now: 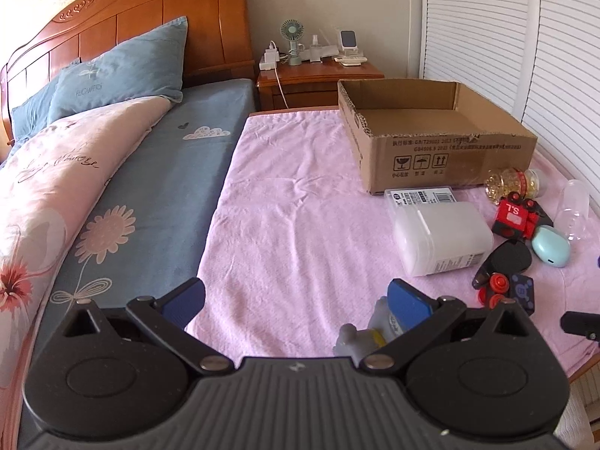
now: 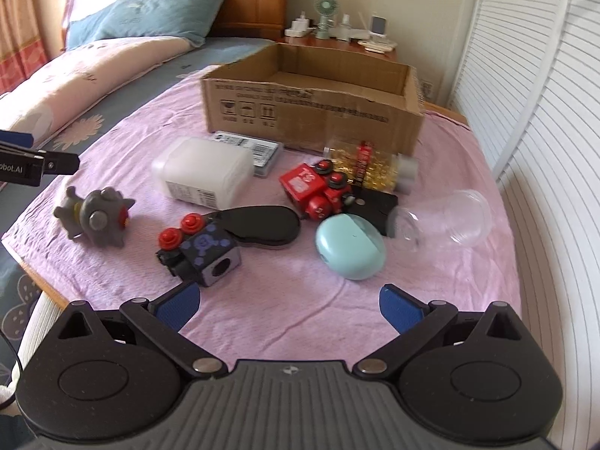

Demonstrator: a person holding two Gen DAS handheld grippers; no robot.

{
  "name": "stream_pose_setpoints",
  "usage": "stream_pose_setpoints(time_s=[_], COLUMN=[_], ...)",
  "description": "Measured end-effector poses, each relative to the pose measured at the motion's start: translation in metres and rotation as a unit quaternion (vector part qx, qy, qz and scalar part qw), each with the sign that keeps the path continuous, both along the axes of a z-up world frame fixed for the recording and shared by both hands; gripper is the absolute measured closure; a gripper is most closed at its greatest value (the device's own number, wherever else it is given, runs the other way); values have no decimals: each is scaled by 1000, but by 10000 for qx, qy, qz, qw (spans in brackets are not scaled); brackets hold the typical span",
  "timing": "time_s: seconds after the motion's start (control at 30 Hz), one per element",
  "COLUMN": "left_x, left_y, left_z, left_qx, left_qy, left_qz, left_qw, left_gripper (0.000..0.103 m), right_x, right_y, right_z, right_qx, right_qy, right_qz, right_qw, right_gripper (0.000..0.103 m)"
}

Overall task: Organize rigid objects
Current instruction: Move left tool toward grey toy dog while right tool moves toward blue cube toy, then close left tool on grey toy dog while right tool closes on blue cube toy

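An open cardboard box (image 1: 442,150) (image 2: 311,108) stands on the pink cloth. In front of it lie a white plastic jar (image 1: 442,238) (image 2: 204,172), a flat labelled case (image 2: 249,150), a red toy truck (image 2: 315,189) (image 1: 515,215), a bottle of yellow capsules (image 2: 371,167), a clear cup (image 2: 446,221), a mint oval case (image 2: 350,247) (image 1: 551,245), a black glasses case (image 2: 258,225), a dark toy cube with red wheels (image 2: 198,251) and a grey spiky toy (image 2: 95,217) (image 1: 369,332). My left gripper (image 1: 296,300) is open, its right finger beside the grey toy. My right gripper (image 2: 288,305) is open and empty, just short of the mint case.
The pink cloth (image 1: 292,225) covers a table beside a bed (image 1: 150,172) with blue pillows. A bedside cabinet (image 1: 318,78) with a fan and chargers stands behind. White louvred doors (image 1: 525,37) run along the right. The left gripper's tip shows in the right wrist view (image 2: 41,163).
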State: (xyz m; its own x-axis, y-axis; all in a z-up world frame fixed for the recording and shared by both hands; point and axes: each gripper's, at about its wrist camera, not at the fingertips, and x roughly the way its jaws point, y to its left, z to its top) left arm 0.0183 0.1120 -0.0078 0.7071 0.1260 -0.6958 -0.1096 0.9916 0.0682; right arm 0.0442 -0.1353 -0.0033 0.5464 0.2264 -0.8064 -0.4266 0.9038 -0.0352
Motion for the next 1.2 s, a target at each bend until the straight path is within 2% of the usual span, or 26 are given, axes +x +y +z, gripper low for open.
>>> stream_pose_setpoints(time_s=[0.13,0.23,0.37,0.5,0.67,0.73,0.8,0.97,1.2], left_x=[-2,4,12,21,18,12,8,3,6], left_y=[-17,-33,-42,-41,-26,-15,-10,-12,-16], left_z=[-7,-20,-36,-47,-57,-59,-58,-57,-59], left_qx=[-252,-294,-472,-698,-529,-729,-677,-553,-432], left_qy=[164,374,574,676,853,850,861,820,808], left_qz=[-422,-646,-666,-463,-236,-190,-107,-202,-291], left_qw=[9987,9968,9950,9942,9947,9935,9939,9949,9954], left_gripper=[1,1,1,1,0,0,0,0,0], right_x=[1,2,3,4,4,5,7,11,3], right_y=[15,25,34,37,36,37,39,54,56], right_z=[-9,-16,-23,-28,-28,-28,-28,-30,-29], right_qx=[97,98,29,-12,49,97,161,238,379], right_qy=[-14,-28,-23,22,42,63,65,27,463], right_qz=[453,787,1097,1185,1228,1294,1383,1657,2102], right_qw=[9989,9968,9940,9930,9924,9915,9902,9859,9758], right_gripper=[0,0,0,0,0,0,0,0,0])
